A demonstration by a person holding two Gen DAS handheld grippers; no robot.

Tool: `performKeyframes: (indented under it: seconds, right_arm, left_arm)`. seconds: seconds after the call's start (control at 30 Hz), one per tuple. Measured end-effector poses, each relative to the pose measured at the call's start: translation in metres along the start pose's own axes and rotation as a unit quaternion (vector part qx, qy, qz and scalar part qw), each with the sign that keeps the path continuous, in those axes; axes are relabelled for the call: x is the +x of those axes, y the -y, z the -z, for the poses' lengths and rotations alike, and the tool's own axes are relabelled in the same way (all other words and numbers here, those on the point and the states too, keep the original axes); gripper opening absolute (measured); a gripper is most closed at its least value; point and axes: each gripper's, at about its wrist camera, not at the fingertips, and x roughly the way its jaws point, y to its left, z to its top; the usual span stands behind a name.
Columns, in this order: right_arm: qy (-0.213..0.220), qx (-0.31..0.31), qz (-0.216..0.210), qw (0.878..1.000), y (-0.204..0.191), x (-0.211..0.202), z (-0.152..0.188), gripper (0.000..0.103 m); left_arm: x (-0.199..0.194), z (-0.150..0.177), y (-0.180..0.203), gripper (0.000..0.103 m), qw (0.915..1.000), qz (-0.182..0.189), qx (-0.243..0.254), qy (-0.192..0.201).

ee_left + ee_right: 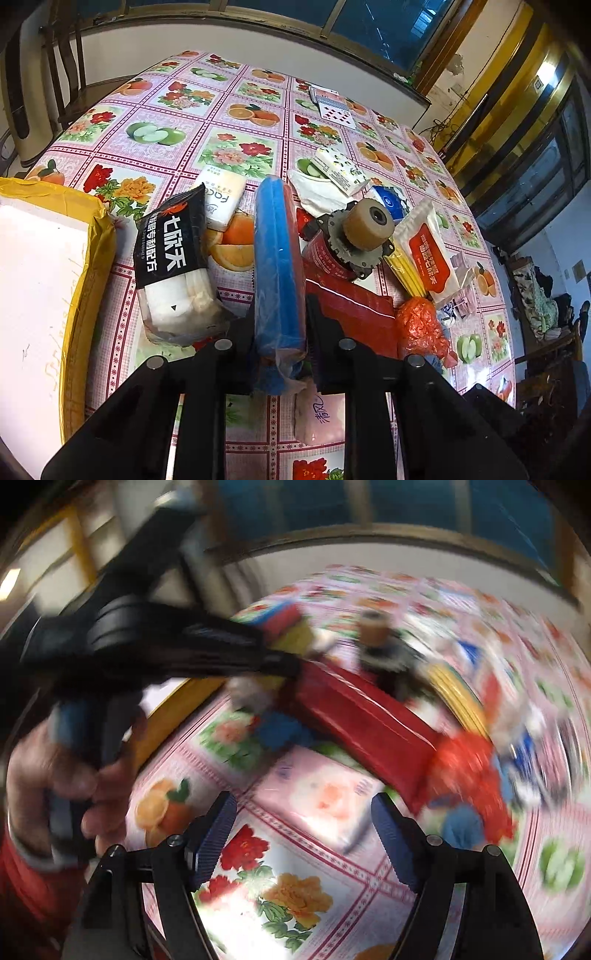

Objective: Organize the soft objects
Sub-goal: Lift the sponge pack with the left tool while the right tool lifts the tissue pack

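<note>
The blue sponge, wrapped in clear plastic, stands on edge at the centre of the left wrist view, clamped between the two black fingers of the left gripper, jaws closed on its lower end. Just left of it lies a black tissue pack with white lettering; behind that, a white tissue pack. At the left edge sits a yellow box with a white panel inside. Right of the sponge lie a red packet, a tape roll, yellow sticks, an orange-and-white tissue pack and a crumpled red bag. All rest on a floral tablecloth.

The right wrist view is heavily blurred. The right gripper holds nothing, jaws wide apart above a pink tissue pack in the lower centre. At the left edge, a hand grasps the other gripper's handle.
</note>
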Motion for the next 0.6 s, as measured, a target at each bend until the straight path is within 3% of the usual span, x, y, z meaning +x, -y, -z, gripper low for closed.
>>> performKeyframes:
  seconds: [0.07, 0.2, 0.33, 0.43, 0.5, 0.57, 0.6]
  right_arm:
    - [-0.017, -0.063, -0.018, 0.998, -0.007, 0.009, -0.007, 0.076]
    - [-0.062, -0.105, -0.061, 0.991, -0.005, 0.031, -0.016, 0.074]
    - [-0.087, -0.139, -0.048, 0.985, 0.002, 0.051, -0.024, 0.074]
    - [-0.121, -0.132, -0.060, 0.982, 0.013, 0.065, -0.021, 0.073]
    - [-0.118, -0.126, -0.056, 0.983, 0.012, 0.064, -0.017, 0.070]
    - [-0.113, -0.103, -0.062, 0.986, 0.014, 0.058, -0.012, 0.055]
    - [-0.109, -0.089, -0.069, 0.988, 0.014, 0.054, -0.009, 0.054]
  left_arm:
    - [0.000, 0.000, -0.001, 0.018, 1.0000, 0.001, 0.000, 0.000]
    - [-0.001, 0.000, -0.002, 0.019, 1.0000, 0.003, -0.002, 0.000]
    - [0.000, 0.000, -0.002, 0.019, 1.0000, 0.003, 0.001, -0.004]
    - [0.003, 0.000, -0.003, 0.019, 0.9999, 0.006, 0.001, -0.011]
    - [0.004, -0.001, -0.003, 0.019, 0.9998, 0.010, -0.002, -0.015]
    - [0.005, -0.004, -0.003, 0.019, 0.9999, 0.008, -0.002, -0.015]
    - [0.006, -0.005, -0.003, 0.019, 0.9998, 0.008, -0.002, -0.016]
